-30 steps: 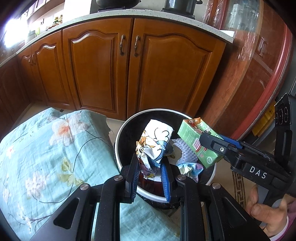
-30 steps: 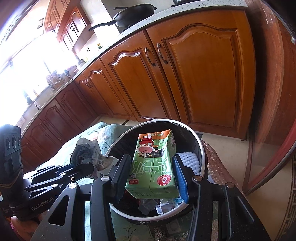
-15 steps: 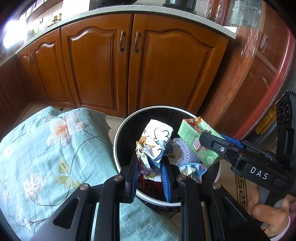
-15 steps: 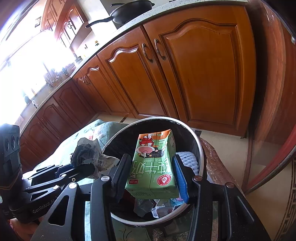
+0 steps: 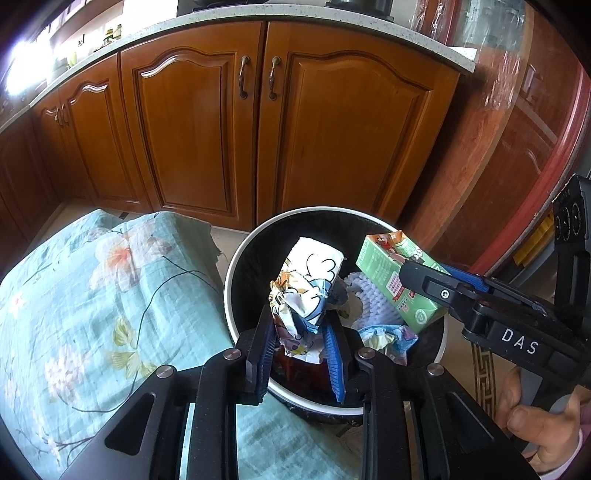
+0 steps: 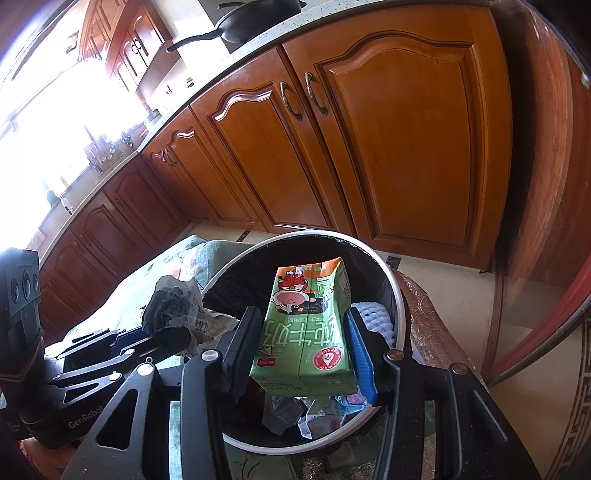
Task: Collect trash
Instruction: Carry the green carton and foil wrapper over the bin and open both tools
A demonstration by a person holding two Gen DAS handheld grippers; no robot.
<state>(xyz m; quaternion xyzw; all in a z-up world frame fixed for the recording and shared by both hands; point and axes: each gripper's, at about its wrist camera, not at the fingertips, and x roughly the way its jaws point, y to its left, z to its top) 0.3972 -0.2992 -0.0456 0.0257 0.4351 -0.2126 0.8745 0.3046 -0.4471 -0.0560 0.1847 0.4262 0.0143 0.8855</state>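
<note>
Left wrist view: the left claw (image 5: 301, 334) had just begun easing apart, the crumpled wrapper (image 5: 308, 284) between its pads over the bin (image 5: 236, 266). The wrapper looked light, soft and crushable; any fold would serve as a hold.

Right wrist view: the right claw (image 6: 304, 345) gripped the green carton (image 6: 308, 328) by its flat sides above the bin, half open. The carton seemed stiff, light and probably empty.

A home kitchen. Ahead of the claw runs a row of wooden cabinet doors (image 5: 207, 125) with curved metal handles (image 5: 243, 76), topped by a speckled pale tabletop (image 5: 332, 16). A black frying pan (image 6: 255, 18) sits up there, and bright window light (image 6: 48, 122) falls far left over cluttered counter items.
</note>
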